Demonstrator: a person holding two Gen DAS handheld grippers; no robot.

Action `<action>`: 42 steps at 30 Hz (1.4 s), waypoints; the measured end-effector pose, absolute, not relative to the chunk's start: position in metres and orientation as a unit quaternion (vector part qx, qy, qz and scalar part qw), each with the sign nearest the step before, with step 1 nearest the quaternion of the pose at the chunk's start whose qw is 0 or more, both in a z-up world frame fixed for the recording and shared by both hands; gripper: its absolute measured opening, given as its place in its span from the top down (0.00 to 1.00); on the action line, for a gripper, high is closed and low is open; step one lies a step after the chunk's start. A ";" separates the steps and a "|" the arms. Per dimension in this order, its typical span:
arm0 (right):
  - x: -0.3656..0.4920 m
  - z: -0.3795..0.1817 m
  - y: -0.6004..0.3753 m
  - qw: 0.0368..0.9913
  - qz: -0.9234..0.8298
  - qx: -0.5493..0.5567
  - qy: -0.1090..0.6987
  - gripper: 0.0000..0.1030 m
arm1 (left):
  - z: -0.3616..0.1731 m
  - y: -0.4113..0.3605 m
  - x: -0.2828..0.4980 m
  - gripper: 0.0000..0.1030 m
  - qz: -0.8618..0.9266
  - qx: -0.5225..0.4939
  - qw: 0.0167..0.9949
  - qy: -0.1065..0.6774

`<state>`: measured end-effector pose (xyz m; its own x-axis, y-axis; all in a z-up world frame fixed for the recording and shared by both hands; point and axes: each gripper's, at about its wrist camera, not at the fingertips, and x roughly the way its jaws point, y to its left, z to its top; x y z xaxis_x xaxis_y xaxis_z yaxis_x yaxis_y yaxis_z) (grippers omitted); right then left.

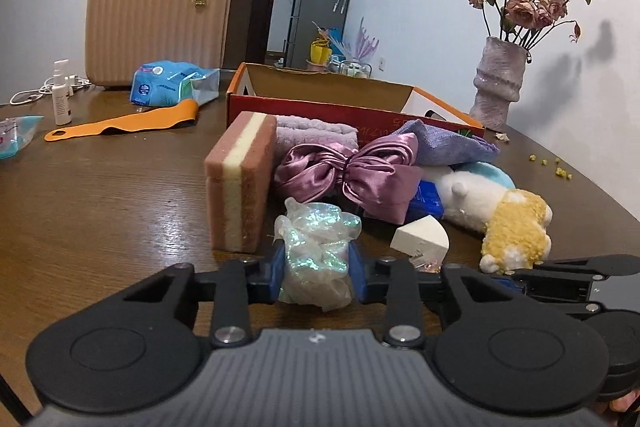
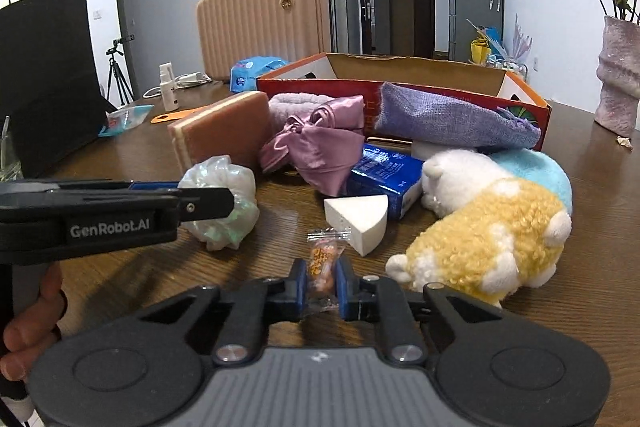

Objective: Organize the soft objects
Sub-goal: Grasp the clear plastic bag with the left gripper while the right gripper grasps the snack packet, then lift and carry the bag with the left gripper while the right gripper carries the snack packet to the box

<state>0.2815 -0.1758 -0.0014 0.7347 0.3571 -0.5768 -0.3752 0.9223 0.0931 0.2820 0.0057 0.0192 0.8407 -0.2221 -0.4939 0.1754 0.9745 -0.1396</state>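
Barely begun: the cardboard box (image 1: 320,95) looks empty; sponge (image 1: 240,183), bow (image 1: 348,171) and plush toy (image 2: 492,231) crowd the bench (image 1: 100,207). Left hand-held gripper (image 1: 316,267) pinches a shimmery wrap ball (image 1: 316,247); right hand-held gripper (image 2: 322,285) clamps a candy (image 2: 322,267).

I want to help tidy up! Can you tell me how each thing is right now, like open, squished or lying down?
Left gripper: jaws shut on the shiny plastic ball.
Shiny plastic ball: crumpled, gripped.
Right gripper: jaws shut on the candy.
Candy: wrapped, gripped.
Cardboard box: open on top.
Striped sponge: standing on edge.
Satin bow: tied, lying on the table.
Plush toy: lying on its side.
Suitcase: closed, upright.
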 end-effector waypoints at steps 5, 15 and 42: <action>0.258 0.012 -0.182 0.938 0.198 -0.015 0.284 0.87 | 0.039 0.003 0.250 0.69 -0.113 -0.036 0.966 0.231; 0.172 0.062 -0.206 0.965 0.184 -0.012 0.188 0.87 | 0.079 -0.011 0.160 0.69 -0.122 -0.017 0.981 0.147; 0.312 0.129 -0.207 0.964 0.209 0.003 0.163 0.87 | 0.150 0.000 0.289 0.69 -0.097 -0.004 0.987 0.130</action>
<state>0.3121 -0.2065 0.1291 0.8592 0.4044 -0.3136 -0.4027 0.9124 0.0731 0.2895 -0.0003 0.1495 0.9476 -0.1917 -0.2554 0.1893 0.9813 -0.0339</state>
